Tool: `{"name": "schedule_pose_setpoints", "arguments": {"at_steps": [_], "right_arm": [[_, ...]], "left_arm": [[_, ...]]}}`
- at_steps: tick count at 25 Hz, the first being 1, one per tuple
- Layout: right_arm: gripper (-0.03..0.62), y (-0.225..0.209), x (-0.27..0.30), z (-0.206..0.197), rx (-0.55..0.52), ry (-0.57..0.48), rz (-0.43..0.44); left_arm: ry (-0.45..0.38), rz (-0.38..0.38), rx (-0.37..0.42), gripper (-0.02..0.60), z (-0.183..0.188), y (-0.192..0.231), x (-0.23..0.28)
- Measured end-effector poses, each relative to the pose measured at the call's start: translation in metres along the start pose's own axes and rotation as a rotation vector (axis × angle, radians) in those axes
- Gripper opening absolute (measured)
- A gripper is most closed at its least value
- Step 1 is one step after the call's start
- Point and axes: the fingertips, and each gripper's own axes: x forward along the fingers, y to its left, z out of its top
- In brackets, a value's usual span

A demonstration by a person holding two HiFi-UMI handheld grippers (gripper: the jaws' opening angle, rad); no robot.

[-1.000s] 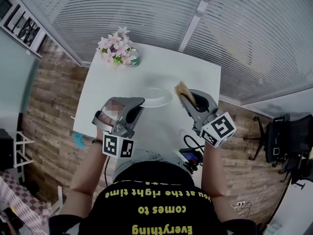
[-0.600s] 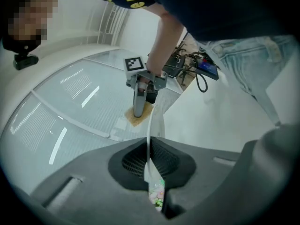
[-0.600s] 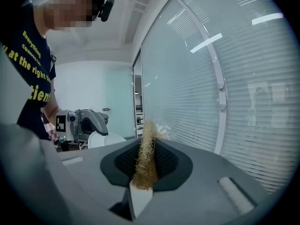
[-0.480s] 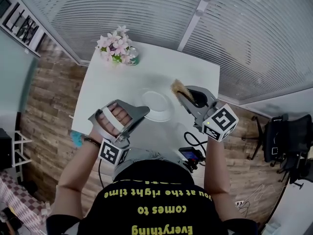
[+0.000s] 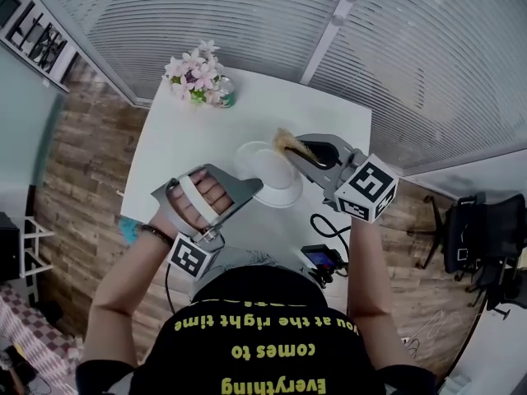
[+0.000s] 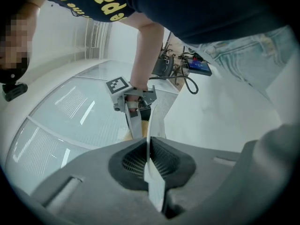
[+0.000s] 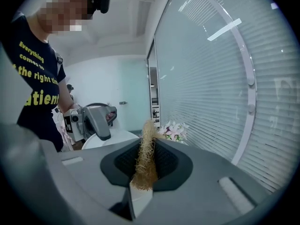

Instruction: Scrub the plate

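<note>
My left gripper (image 5: 249, 190) is shut on the near rim of the white plate (image 5: 273, 174) and holds it tilted above the white table (image 5: 177, 142). In the left gripper view the plate (image 6: 151, 182) shows edge-on, pinched between the jaws of the left gripper (image 6: 149, 168). My right gripper (image 5: 298, 151) is shut on a tan fibrous scrubber (image 5: 288, 141), whose tip is at the plate's far right rim. In the right gripper view the scrubber (image 7: 145, 156) stands between the jaws of the right gripper (image 7: 143, 165), with the left gripper (image 7: 96, 121) and plate (image 7: 112, 137) beyond it.
A pot of pink flowers (image 5: 200, 81) stands at the table's far left corner. A glass wall with blinds (image 5: 247, 15) runs behind the table. A small device with a black cable (image 5: 323, 257) lies at the table's near edge. An office chair (image 5: 478, 237) stands at the right.
The left gripper has rolled and raised the plate off the table, tilting it. The right gripper has carried the scrubber left, to the plate's rim.
</note>
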Motion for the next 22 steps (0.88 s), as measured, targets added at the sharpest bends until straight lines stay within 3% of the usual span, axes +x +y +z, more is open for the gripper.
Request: {"name": "schedule_pose_setpoints", "arguments": {"at_steps": [8,17,22], "right_arm": [[0.052,0.004,0.025,0.003,0.117,0.108,0.154],[0.052,0.040,0.045,0.016,0.050,0.174,0.303],[0.052,0.051,0.049,0.013,0.006,0.218,0.335]], "left_arm": [[-0.018,-0.028,0.046,0.008,0.009,-0.007,0.003],[-0.030,-0.041,0.066,0.008,0.010,-0.008,0.006],[-0.036,-0.050,0.071,0.008,0.011,-0.009,0.005]]}}
